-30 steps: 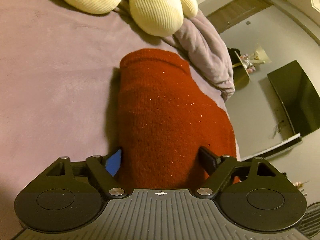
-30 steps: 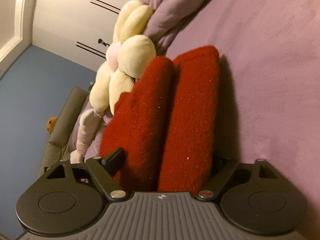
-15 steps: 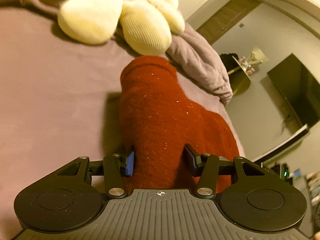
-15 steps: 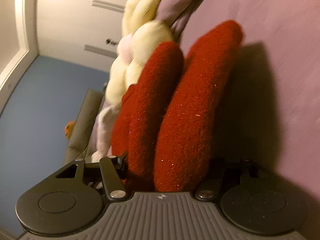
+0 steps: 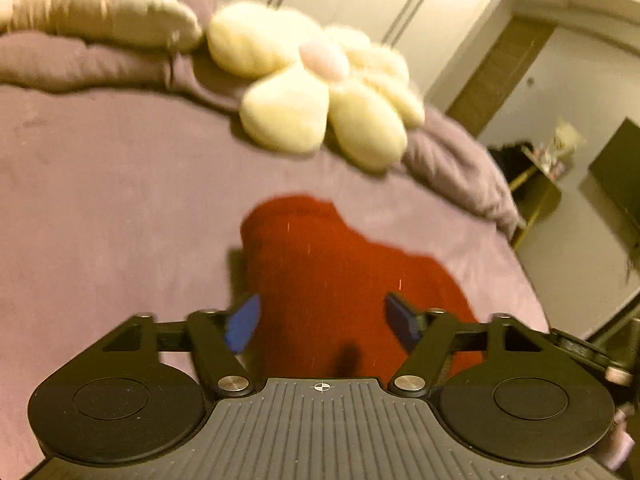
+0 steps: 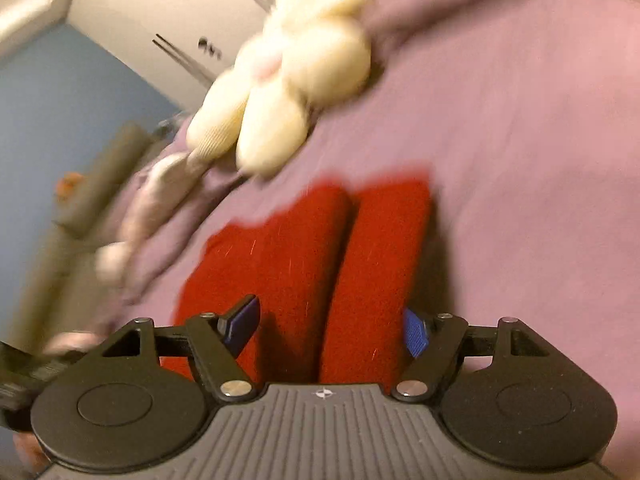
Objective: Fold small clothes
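Note:
A red knitted garment lies folded on the mauve bed cover. In the right wrist view it shows as two thick red folds side by side. My left gripper is open, its blue-padded fingers spread above the near end of the garment, apart from it. My right gripper is open too, its fingers spread above the near end of the folds. Both views are blurred by motion.
A cream flower-shaped plush cushion lies at the head of the bed, also in the right wrist view. A bunched mauve blanket lies beside it. The bed edge and floor are to the right, with a dark screen.
Both grippers were closed in on the red garment half a second ago; now both have opened and pulled back and up, leaving the garment lying on the bed.

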`<state>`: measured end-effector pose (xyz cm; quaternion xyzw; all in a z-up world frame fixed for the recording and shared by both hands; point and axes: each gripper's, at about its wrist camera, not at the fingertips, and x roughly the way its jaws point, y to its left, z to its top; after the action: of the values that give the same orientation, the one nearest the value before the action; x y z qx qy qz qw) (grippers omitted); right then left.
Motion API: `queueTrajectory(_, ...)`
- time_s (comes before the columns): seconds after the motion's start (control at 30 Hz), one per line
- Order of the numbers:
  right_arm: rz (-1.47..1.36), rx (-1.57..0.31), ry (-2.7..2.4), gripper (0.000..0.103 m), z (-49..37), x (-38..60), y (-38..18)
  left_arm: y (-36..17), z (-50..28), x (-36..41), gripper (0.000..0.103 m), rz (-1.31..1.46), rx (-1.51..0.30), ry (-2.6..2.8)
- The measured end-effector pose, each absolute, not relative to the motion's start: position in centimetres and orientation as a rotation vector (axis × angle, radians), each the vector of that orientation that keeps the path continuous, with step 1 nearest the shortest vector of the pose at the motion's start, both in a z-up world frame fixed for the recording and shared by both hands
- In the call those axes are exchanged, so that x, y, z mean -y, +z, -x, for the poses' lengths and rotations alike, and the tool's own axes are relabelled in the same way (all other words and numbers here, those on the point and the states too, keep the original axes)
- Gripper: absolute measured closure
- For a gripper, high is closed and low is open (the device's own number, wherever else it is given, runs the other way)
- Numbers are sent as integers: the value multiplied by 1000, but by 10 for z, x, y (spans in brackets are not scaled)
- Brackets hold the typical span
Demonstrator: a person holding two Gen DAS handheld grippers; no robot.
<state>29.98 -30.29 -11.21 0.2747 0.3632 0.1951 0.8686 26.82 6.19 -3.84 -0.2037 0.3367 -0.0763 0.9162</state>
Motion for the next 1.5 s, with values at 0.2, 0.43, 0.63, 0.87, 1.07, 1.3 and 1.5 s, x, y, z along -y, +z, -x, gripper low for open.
queueTrajectory(0.2, -266, -718, 455, 75, -312, 219, -72, -43, -292, -33, 21, 399, -657, -29)
queueTrajectory(0.43, -93, -720, 297, 103, -339, 195, -114, -92, -334, -8, 11, 251, -748, 79)
queueTrajectory(0.63, -103, -746, 269, 103, -343, 214, -122, -95, -336, -14, 9, 305, -775, 85)
queueTrajectory(0.87, -40, -703, 298, 89, -362, 178, -98, -90, -362, -6, 9, 221, -817, 97)
queueTrajectory(1.07, -54, -735, 271, 92, -386, 185, -136, -113, -375, -5, 4, 244, -855, 123)
queueTrajectory(1.3, -29, -658, 309, 81, -328, 182, -103, -84, -323, -6, 4, 192, -784, 88)
queueTrajectory(1.5, -64, -605, 374, 75, -241, 197, -102, -74, -253, -8, 4, 271, -775, 66)
